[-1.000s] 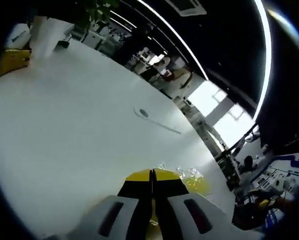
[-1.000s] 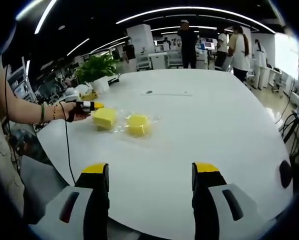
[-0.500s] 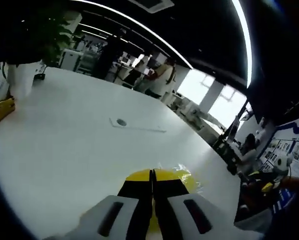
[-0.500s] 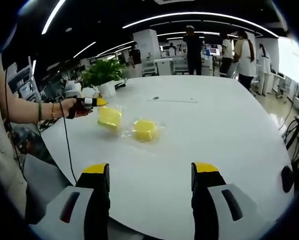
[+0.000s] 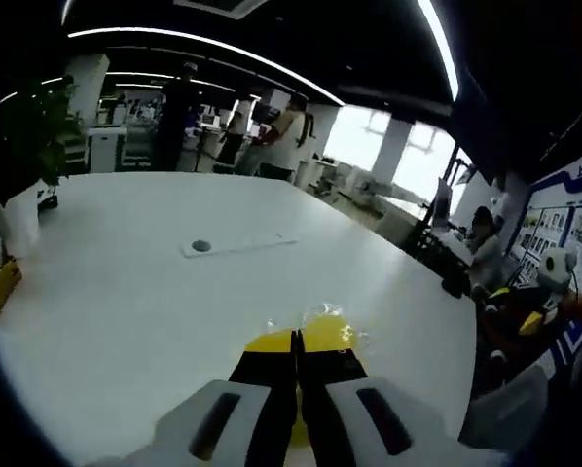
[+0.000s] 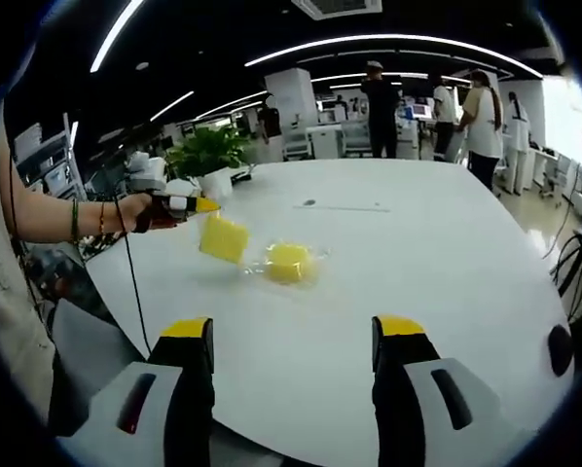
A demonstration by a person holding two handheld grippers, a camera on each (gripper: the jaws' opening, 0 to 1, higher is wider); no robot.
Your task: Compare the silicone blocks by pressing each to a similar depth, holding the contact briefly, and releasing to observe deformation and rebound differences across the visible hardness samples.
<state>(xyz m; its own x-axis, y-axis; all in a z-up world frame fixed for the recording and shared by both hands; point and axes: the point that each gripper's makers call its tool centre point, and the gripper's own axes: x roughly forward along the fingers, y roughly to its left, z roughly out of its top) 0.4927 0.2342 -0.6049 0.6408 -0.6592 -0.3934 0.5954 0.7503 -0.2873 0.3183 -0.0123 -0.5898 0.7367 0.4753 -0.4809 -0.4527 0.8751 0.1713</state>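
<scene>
A hand at the left of the right gripper view holds my left gripper (image 6: 199, 205), shut on a yellow silicone block (image 6: 223, 238) that hangs tilted just above the white table (image 6: 447, 253). A second yellow block (image 6: 289, 263) lies on crinkled clear plastic right beside it. In the left gripper view the shut left gripper (image 5: 295, 341) hides most of the held block (image 5: 267, 343), and the second block (image 5: 332, 331) glints just beyond. My right gripper (image 6: 293, 336) stands open over the near table edge, well short of both blocks.
A potted plant (image 6: 208, 156) in a white pot stands at the table's far left. A small round disc with a thin strip (image 6: 309, 203) lies mid-table. People (image 6: 379, 92) stand beyond the far edge. A cable hangs from the left gripper.
The left gripper has lifted its yellow block off the table and tilted it toward the second block. Its view has swung level. The right gripper stays open and still.
</scene>
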